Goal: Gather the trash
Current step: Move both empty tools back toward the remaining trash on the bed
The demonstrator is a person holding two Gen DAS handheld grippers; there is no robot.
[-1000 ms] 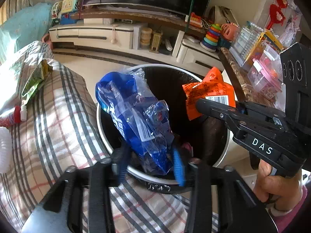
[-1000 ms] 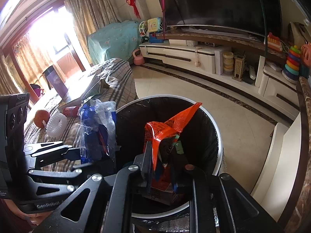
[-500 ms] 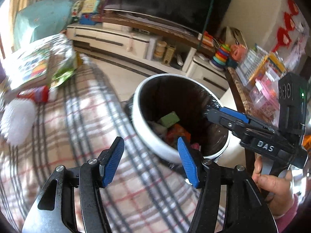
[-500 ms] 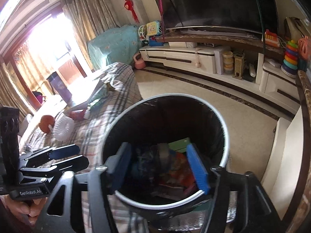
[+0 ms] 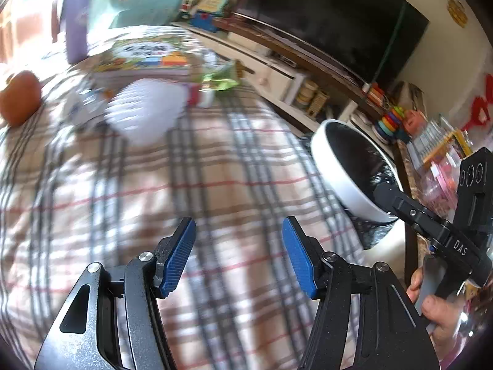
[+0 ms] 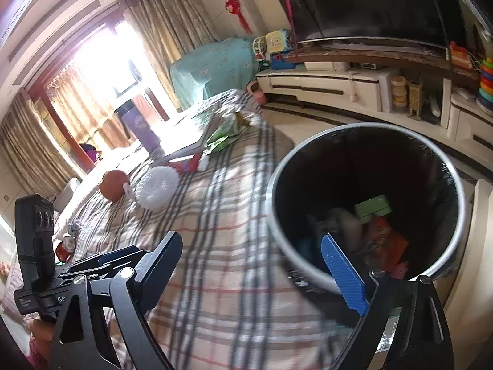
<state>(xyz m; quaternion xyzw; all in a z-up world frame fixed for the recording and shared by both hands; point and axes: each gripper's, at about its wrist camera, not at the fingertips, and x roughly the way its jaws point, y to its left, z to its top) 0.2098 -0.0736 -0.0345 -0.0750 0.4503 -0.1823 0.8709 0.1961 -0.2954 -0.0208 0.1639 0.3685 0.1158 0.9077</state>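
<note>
A white-rimmed trash bin (image 6: 459,215) with a black liner stands beside the plaid-covered table (image 6: 215,246); it also shows in the left wrist view (image 5: 339,178). Inside lie an orange wrapper (image 6: 385,246), a green box (image 6: 372,205) and blue plastic. My left gripper (image 5: 238,256) is open and empty over the plaid cloth (image 5: 215,185). My right gripper (image 6: 255,274) is open and empty at the bin's near rim. On the table lie a green wrapper (image 6: 228,129), a red-and-white packet (image 6: 191,165), a white ruffled object (image 6: 157,186) and an orange fruit (image 6: 114,185).
A picture book (image 5: 144,58) and a purple cup (image 5: 75,35) stand at the table's far end. A TV cabinet (image 6: 339,88) with toys runs along the back wall. A shelf with plastic boxes (image 5: 437,154) is right of the bin.
Both grippers let go of their trash, the blue bag and the orange wrapper, into the bin. Both then opened and swung left, away from the bin and over the table.
</note>
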